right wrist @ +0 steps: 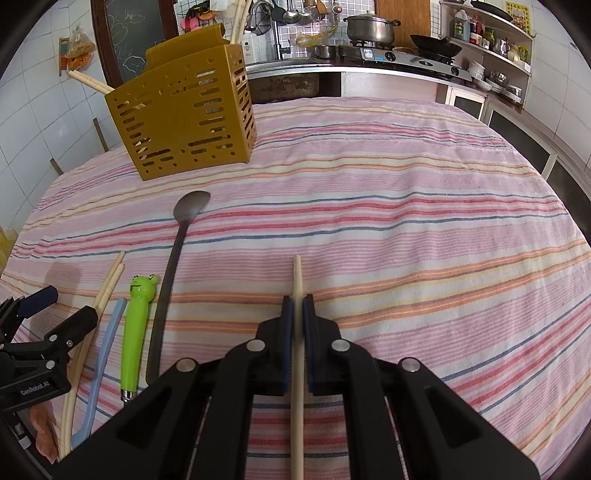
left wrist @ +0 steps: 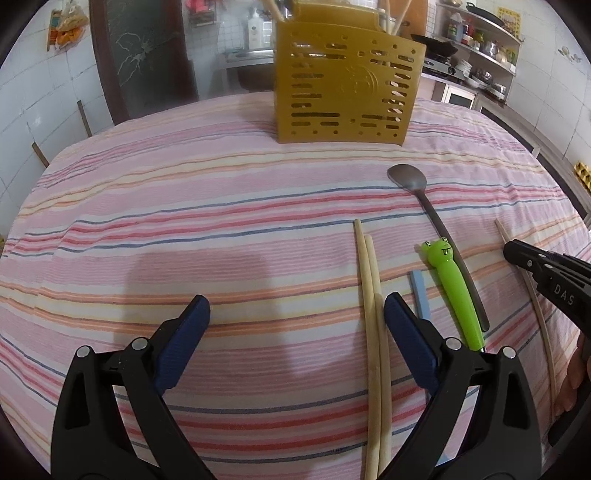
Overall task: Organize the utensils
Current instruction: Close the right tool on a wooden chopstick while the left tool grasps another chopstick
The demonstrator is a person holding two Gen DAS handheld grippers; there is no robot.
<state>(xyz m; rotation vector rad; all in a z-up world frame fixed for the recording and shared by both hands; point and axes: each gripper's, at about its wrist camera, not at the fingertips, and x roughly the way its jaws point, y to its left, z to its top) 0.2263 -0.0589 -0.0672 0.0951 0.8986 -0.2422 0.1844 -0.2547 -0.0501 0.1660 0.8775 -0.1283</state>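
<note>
A mustard-yellow slotted utensil holder stands at the far side of the striped cloth, with chopsticks sticking out of it. My right gripper is shut on a single pale chopstick, which lies between its blue pads. My left gripper is open above the cloth, its right finger beside a pair of pale chopsticks. To their right lie a light-blue stick, a green frog-headed utensil and a dark metal spoon.
The pink striped tablecloth covers the whole table. Behind it run a kitchen counter with a stove and pot, a wok, and shelves of bottles and dishes. A dark door and tiled wall stand at the left.
</note>
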